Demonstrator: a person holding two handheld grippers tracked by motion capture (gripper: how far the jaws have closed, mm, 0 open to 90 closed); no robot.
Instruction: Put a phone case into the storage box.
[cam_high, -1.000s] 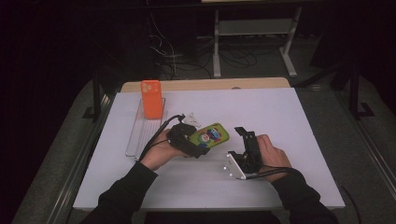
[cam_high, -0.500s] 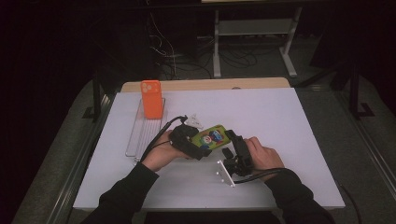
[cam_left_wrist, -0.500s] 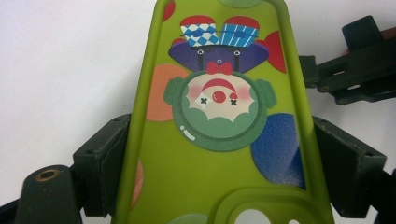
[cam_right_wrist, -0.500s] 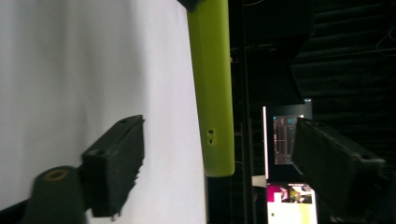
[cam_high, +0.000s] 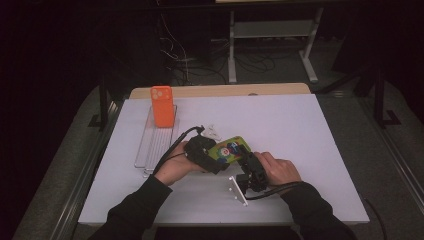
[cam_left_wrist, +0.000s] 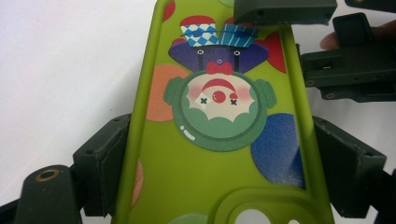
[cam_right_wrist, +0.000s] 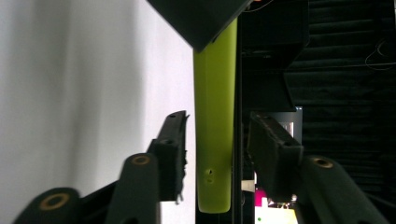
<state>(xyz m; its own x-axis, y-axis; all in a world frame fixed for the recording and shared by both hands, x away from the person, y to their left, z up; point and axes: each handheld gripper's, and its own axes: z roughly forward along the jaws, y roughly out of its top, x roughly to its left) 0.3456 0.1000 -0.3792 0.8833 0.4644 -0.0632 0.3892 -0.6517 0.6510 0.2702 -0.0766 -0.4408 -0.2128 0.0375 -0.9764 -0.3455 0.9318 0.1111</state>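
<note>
No brand name or readable writing shows on the green phone case (cam_left_wrist: 219, 135); its back carries a printed clown face with a checked hat, a red nose and coloured dots.

In the high view the case sits just above the white bench (cam_high: 300, 130), near the middle of the front half, between the 2 hands. The left claw (cam_high: 216, 159) pinches it: in the left gripper view its 2 black jaws press the case's long edges at 9 and 3 o'clock, with the camera cut-out end nearest at 6 o'clock.

The right claw (cam_high: 246, 161) comes at the case's far end from about 4 o'clock in the high view. Its jaws have just been closing, and in the right gripper view they stand on either side of the case's thin green edge (cam_right_wrist: 215, 126) with a narrow gap each side, so they are spread a little and not yet pressing.

At 10 o'clock from the hands an orange phone case (cam_high: 162, 106) stands upright at the far end of a clear rack (cam_high: 152, 147).
</note>
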